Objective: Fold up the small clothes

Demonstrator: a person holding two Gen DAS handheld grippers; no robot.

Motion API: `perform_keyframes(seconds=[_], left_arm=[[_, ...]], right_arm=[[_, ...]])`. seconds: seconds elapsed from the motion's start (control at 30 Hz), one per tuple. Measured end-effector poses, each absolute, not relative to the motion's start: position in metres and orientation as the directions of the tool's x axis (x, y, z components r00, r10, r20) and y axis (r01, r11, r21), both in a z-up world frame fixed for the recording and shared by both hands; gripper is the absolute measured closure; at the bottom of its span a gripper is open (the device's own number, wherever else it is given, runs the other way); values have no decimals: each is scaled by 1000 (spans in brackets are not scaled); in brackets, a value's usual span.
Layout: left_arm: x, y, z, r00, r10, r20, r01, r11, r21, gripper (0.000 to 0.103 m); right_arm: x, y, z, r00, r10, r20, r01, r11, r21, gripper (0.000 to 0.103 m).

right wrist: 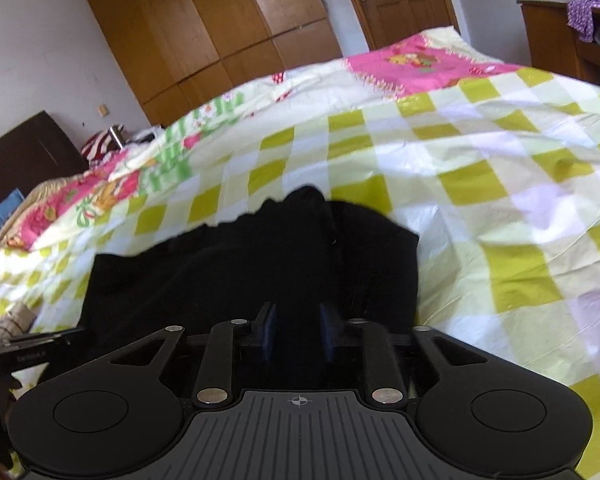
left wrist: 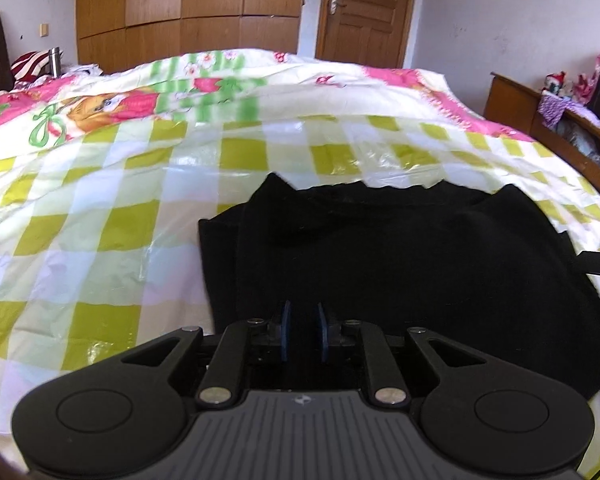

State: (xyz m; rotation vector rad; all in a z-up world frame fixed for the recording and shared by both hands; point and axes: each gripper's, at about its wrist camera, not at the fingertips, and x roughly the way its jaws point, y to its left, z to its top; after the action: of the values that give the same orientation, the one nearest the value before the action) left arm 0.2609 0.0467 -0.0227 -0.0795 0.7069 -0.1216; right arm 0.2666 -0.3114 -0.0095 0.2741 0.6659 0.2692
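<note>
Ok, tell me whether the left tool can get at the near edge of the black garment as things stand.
Probably yes. The left tool sits just above the black garment with its jaws a little apart, and nothing lies between them and the cloth on the checked sheet. The right tool works the opposite side.

Pretty ordinary bedroom here — white walls [left wrist: 500, 20], a bit scuffed; a big wooden wardrobe [left wrist: 188, 4] covers most of the far wall, with a panelled wooden door [left wrist: 364, 8] and its metal handle just to the right of it; the bed [left wrist: 100, 208] fills the middle, under a green-and-white check sheet with a pink cartoon quilt [left wrist: 112, 108] further back; dark headboard [right wrist: 24, 152] off to the left side; a wooden cabinet [left wrist: 540, 120] on the right with purple cloth and bits piled on top; bright daylight on the bedding — source not in view.
</note>
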Motion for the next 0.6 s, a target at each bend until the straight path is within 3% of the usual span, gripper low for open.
perform_keyframes(seconds=[0.27, 0.37, 0.4, 0.5, 0.53, 0.6], left_arm=[[259, 37, -27, 748, -148, -648, 105, 989, -105, 69], [262, 35, -24, 750, -158, -642, 113, 987, -110, 69], [262, 33, -24, 751, -159, -641, 116, 987, -109, 69], [264, 29, -27, 749, -161, -643, 136, 987, -89, 68], [265, 28, -30, 745, -157, -648, 137, 987, -81, 68], [264, 27, -32, 741, -154, -653, 135, 988, -81, 68]], right_arm=[[260, -315, -15, 739, 341, -581, -131, 919, 372, 67], [275, -304, -18, 719, 337, -607, -165, 932, 322, 65], [280, -299, -21, 710, 311, -632, -157, 945, 288, 67], [285, -292, -25, 701, 284, -654, -169, 957, 234, 86], [287, -296, -26, 701, 279, -656, -154, 958, 243, 92], [290, -311, -29, 691, 302, -657, -107, 941, 320, 95]])
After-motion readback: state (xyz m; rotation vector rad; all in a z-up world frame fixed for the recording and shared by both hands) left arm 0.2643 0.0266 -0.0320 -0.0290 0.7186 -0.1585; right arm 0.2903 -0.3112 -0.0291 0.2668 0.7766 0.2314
